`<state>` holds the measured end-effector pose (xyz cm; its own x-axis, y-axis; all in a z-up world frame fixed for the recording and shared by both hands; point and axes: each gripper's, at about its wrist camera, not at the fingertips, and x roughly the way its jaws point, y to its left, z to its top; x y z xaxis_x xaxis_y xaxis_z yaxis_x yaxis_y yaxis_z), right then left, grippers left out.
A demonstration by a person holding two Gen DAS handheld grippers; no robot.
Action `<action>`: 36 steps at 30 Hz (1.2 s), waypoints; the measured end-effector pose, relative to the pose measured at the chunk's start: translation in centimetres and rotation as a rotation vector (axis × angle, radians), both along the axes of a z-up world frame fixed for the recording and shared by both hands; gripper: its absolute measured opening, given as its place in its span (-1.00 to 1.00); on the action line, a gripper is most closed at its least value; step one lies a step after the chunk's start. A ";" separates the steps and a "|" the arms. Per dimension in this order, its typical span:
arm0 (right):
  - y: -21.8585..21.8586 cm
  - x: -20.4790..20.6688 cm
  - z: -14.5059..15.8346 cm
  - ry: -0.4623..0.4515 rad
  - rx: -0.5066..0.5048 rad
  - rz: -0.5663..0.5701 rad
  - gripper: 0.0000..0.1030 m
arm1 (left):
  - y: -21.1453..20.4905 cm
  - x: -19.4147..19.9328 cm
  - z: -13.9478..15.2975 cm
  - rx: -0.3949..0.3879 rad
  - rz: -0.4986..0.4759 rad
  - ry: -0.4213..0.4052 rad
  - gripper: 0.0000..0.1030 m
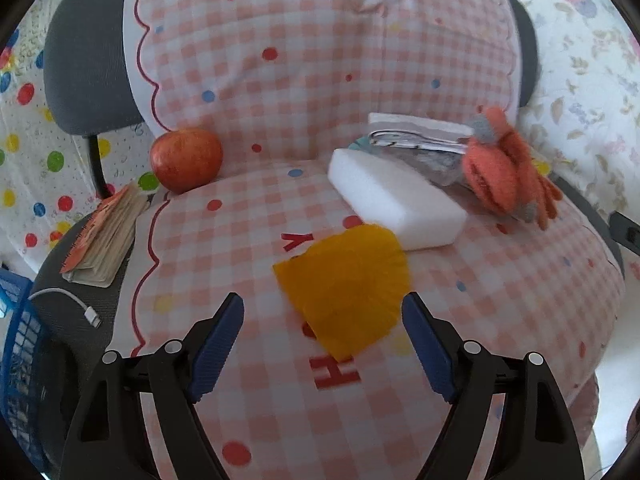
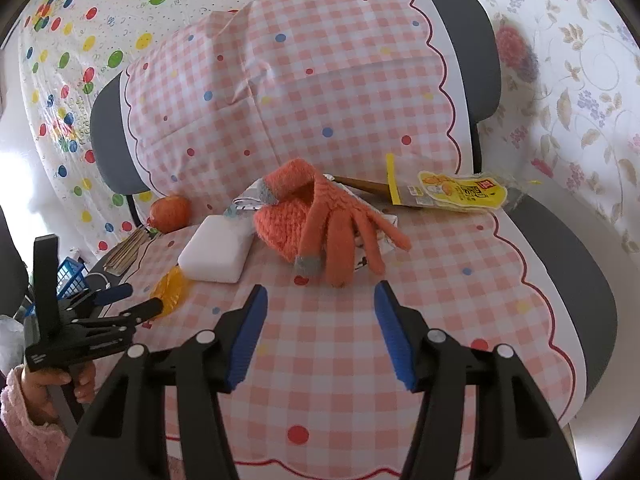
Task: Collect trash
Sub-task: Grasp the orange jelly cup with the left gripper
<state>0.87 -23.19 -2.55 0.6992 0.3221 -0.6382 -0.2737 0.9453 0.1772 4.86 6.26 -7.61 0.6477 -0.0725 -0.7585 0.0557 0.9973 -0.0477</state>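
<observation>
Left wrist view: the left tool (image 1: pixel 323 312) has its blue pads spread, nothing between them, hovering over a chair seat (image 1: pixel 500 320) draped in pink checked cloth. A crumpled yellow wrapper (image 1: pixel 346 286) lies just ahead at 12 o'clock, partly past the right pad. Beyond it at 1 o'clock sits a white foam block (image 1: pixel 396 198). An orange knitted glove (image 1: pixel 504 172), blurred, covers part of a clear plastic packet (image 1: pixel 436 160) and folded paper at 2 o'clock. A red apple (image 1: pixel 186 164) rests at 10 o'clock, a worn notebook (image 1: pixel 106 240) at 9 o'clock, a white cable plug (image 1: pixel 90 315) below it. A blue basket (image 1: pixel 16 360) is cut off at the left edge.

Right wrist view: the right tool (image 2: pixel 320 300) is spread, empty, the glove (image 2: pixel 320 220) just ahead. A yellow snack bag (image 2: pixel 460 194) lies at 1 o'clock. The left tool (image 2: pixel 140 300) shows at 9 o'clock by the wrapper (image 2: pixel 172 286), gripped by a hand (image 2: pixel 60 380) in a pink sleeve.
</observation>
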 end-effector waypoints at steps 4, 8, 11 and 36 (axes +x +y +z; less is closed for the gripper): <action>0.1 0.5 -0.3 0.010 0.012 -0.007 0.07 | 0.3 0.9 -1.1 -0.053 -0.006 0.033 0.34; 0.1 0.5 -0.8 0.025 0.011 -0.010 0.07 | -0.2 0.6 -1.0 -0.056 -0.041 0.014 0.03; 0.3 0.4 -1.0 0.035 0.010 -0.008 0.07 | -0.9 0.3 -0.8 -0.040 -0.069 -0.001 -0.18; -7.0 2.0 -0.4 0.003 -0.088 -0.166 0.22 | -6.6 -2.5 7.6 -0.108 -0.132 -0.187 -0.79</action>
<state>2.86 -30.19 -2.99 0.7361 0.1447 -0.6612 -0.1118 0.9895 0.0920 2.35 -0.33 -0.05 0.7554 -0.2402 -0.6097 0.2031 0.9704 -0.1306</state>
